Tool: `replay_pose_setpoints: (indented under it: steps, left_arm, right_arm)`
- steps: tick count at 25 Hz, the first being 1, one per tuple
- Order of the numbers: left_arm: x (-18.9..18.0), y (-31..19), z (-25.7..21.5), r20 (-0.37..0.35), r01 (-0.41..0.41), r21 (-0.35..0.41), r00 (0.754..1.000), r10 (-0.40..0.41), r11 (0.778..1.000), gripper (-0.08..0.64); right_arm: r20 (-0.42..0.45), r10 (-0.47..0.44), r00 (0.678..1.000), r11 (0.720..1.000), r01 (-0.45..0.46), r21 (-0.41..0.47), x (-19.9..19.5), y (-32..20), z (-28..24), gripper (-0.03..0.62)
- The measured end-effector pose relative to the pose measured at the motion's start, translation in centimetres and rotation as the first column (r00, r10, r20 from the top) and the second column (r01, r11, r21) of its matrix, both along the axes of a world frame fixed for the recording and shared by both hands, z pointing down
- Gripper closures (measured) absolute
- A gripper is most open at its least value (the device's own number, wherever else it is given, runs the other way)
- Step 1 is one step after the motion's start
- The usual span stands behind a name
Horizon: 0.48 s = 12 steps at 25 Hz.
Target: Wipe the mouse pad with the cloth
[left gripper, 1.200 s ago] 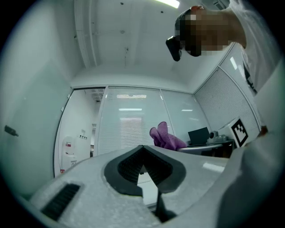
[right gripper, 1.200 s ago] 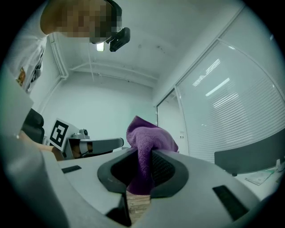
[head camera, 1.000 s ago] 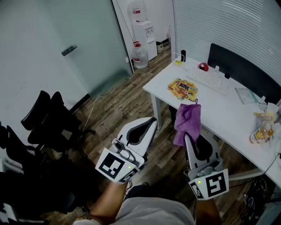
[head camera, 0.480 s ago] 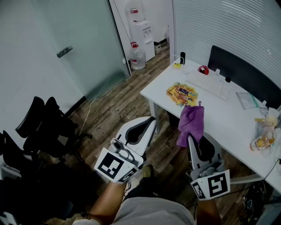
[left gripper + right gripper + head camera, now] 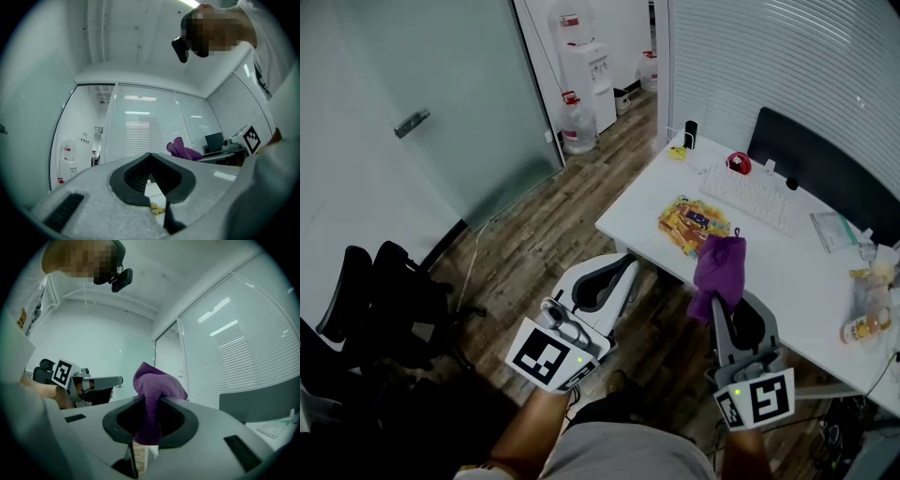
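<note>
A colourful mouse pad (image 5: 690,221) lies near the front edge of the white desk (image 5: 787,258). My right gripper (image 5: 714,301) is held up in front of the desk, shut on a purple cloth (image 5: 719,267). The cloth bunches above the jaws, and in the right gripper view the purple cloth (image 5: 153,390) is pinched between the dark pads (image 5: 123,418). My left gripper (image 5: 625,261) floats to the left over the wooden floor. Its jaws meet at the tip with nothing between them, as the left gripper (image 5: 150,157) view shows.
On the desk behind the pad are a white keyboard (image 5: 755,197), a red mouse (image 5: 738,164) and a black monitor (image 5: 820,169), with bottles (image 5: 862,309) at the right. Black chairs (image 5: 384,300) stand at the left. A water dispenser (image 5: 589,66) stands by the glass door.
The view has drifted so the desk sits a little closer and more central. Both grippers keep their pose and the cloth stays pinched in the right one.
</note>
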State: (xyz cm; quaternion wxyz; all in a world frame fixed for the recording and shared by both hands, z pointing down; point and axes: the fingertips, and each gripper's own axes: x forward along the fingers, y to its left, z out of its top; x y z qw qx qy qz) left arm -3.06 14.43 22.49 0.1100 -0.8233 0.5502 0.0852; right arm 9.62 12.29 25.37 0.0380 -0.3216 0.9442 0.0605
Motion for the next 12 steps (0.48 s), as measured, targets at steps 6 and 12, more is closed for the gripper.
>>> replay_pose_setpoints:
  steps: [6,12]
  left_arm:
    - [-4.8,-4.2,0.7,-0.023,-0.042,-0.009,0.999,0.042,0.999,0.545]
    - [-8.2,-7.2,1.7,-0.026,-0.085,-0.026,0.996,0.084,0.996,0.545]
  right_arm:
    - [-0.031,0.043,0.999,0.999,-0.043,-0.009,-4.5,-3.7,0.6,0.523]
    - [-0.044,0.083,0.996,0.996,-0.083,-0.019,-7.8,-6.5,1.2,0.523]
